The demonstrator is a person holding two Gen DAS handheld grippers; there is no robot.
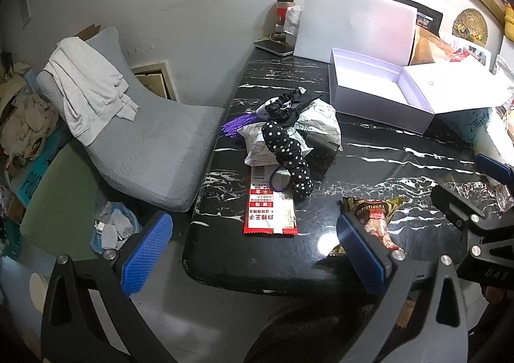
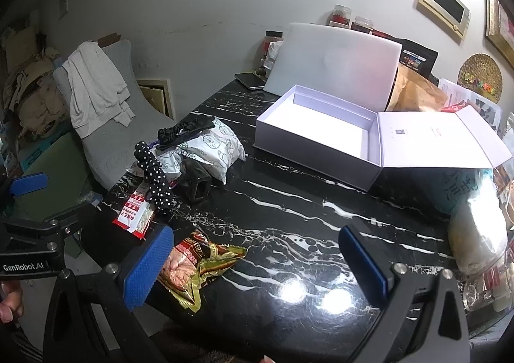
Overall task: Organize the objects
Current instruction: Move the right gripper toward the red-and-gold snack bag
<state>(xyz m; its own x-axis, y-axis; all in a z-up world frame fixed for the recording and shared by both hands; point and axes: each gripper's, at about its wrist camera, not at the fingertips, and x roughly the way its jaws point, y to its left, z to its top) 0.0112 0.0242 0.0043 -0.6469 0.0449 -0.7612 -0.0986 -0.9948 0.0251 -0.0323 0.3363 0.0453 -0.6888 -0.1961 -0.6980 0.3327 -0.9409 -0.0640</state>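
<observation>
On the black marble table (image 1: 369,154) (image 2: 305,202) lies a heap: a white printed pouch (image 1: 318,118) (image 2: 218,144), a polka-dot scrunchie (image 1: 289,154) (image 2: 157,176), a black scrunchie (image 1: 282,107) (image 2: 170,133), a purple tassel (image 1: 236,126) and a dark box (image 2: 196,184). A red-and-white packet (image 1: 271,208) (image 2: 135,208) and a gold snack bag (image 1: 374,218) (image 2: 196,260) lie nearer. An open white box (image 1: 376,89) (image 2: 321,134) stands behind. My left gripper (image 1: 253,250) and right gripper (image 2: 257,263) both hover open, holding nothing.
A grey cushion (image 1: 144,144) with a white cloth (image 1: 86,86) leans against the wall left of the table. Jars (image 1: 284,9), a phone (image 1: 273,46) and a brown paper bag (image 2: 414,93) crowd the table's back. Bags (image 2: 475,234) sit at the right edge.
</observation>
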